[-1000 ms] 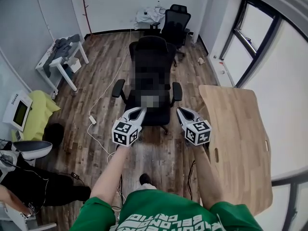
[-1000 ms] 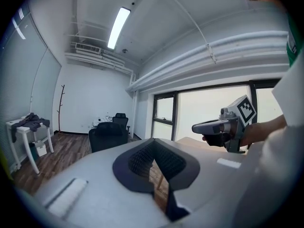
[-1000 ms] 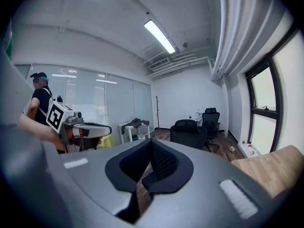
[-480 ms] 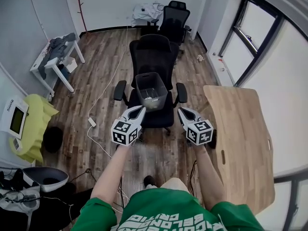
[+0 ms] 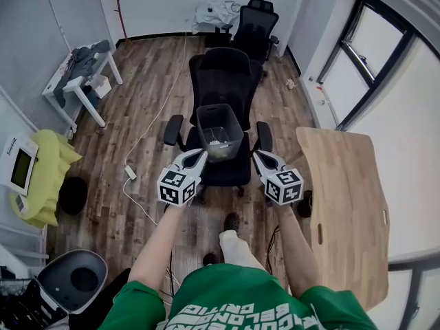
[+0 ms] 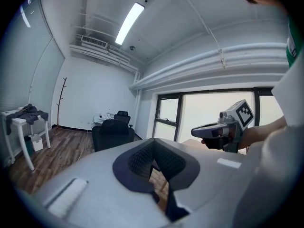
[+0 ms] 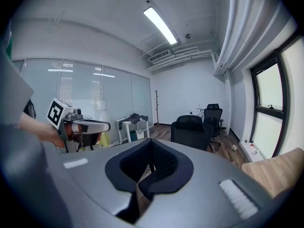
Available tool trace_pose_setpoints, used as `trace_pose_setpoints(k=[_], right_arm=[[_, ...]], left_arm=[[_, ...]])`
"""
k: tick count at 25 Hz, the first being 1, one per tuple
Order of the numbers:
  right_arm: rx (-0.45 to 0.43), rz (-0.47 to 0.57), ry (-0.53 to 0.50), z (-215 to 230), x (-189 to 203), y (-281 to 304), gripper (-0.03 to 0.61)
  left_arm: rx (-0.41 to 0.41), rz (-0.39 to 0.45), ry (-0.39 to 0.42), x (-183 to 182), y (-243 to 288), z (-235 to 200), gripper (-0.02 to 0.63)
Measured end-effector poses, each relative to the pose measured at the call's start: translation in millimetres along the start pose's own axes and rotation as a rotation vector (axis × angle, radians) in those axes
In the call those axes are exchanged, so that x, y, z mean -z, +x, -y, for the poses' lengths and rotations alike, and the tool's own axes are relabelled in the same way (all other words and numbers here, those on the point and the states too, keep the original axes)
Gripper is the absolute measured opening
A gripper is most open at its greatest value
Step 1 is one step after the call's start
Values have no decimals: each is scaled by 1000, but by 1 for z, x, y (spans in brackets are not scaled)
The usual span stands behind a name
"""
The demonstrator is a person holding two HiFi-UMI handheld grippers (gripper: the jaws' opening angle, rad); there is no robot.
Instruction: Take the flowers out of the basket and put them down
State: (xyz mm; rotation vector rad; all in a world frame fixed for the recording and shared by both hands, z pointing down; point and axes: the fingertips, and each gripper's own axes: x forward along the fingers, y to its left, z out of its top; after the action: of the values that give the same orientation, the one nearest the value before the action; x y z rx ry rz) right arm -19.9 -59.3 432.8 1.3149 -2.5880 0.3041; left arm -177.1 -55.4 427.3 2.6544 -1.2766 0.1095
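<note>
Hovering closed, left claw [image 5: 194, 161] and right claw [image 5: 262, 161] hang before basket [image 5: 202, 126] rim.

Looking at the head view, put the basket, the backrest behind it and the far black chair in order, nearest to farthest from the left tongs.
1. Basket, just ahead, on the seat.
2. Backrest, behind the basket.
3. Far black chair, by the back wall.

Grey basket [image 5: 222, 150] upright on chair seat [image 5: 224, 170]
</note>
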Motion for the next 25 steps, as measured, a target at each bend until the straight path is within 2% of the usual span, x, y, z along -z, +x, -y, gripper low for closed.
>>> trace_pose_setpoints(k=[16,25], right_arm=[[-104,12,-12,85,-52,119,6],[-161,19,9,146,-64,158,6]], left_arm=[[-104,-6,12,-38,99,-89,20],[-144,-3,15,-59,162,-107,20]])
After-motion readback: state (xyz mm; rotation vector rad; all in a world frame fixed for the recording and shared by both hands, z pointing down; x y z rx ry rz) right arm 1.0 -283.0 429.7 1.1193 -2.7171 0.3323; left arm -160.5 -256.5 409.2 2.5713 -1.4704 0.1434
